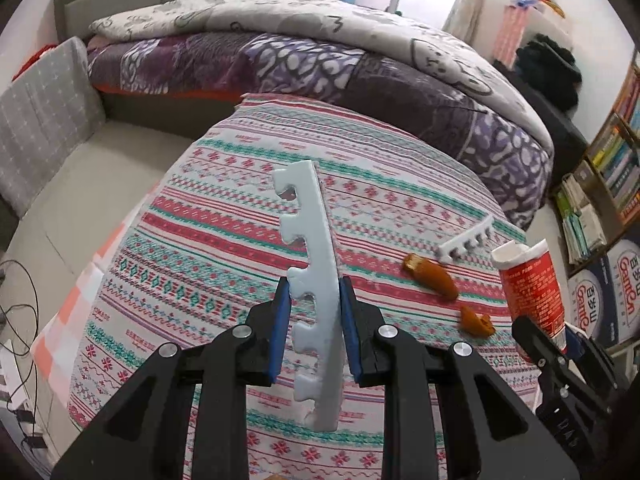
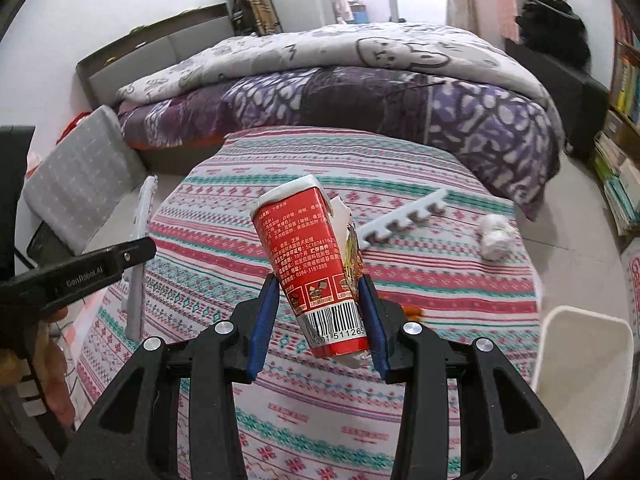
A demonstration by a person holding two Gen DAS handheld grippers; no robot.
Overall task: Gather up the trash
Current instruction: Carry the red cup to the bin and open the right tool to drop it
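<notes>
My left gripper (image 1: 313,300) is shut on a long white foam strip (image 1: 312,264) with notched edges and holds it upright above the patterned table (image 1: 224,208). My right gripper (image 2: 319,308) is shut on a torn red paper cup (image 2: 310,256); the cup also shows in the left wrist view (image 1: 530,284). On the table lie a shorter white foam strip (image 2: 400,220), a crumpled white paper ball (image 2: 496,236) and two orange wrapper pieces (image 1: 434,278) (image 1: 476,322). The long strip appears at the left of the right wrist view (image 2: 138,264).
A white bin (image 2: 580,380) stands to the right of the table. A bed with purple and white quilts (image 2: 360,92) lies behind the table. A grey cushion (image 2: 80,184) is at the left, bookshelves (image 1: 608,168) at the right, cables (image 1: 20,312) on the floor at left.
</notes>
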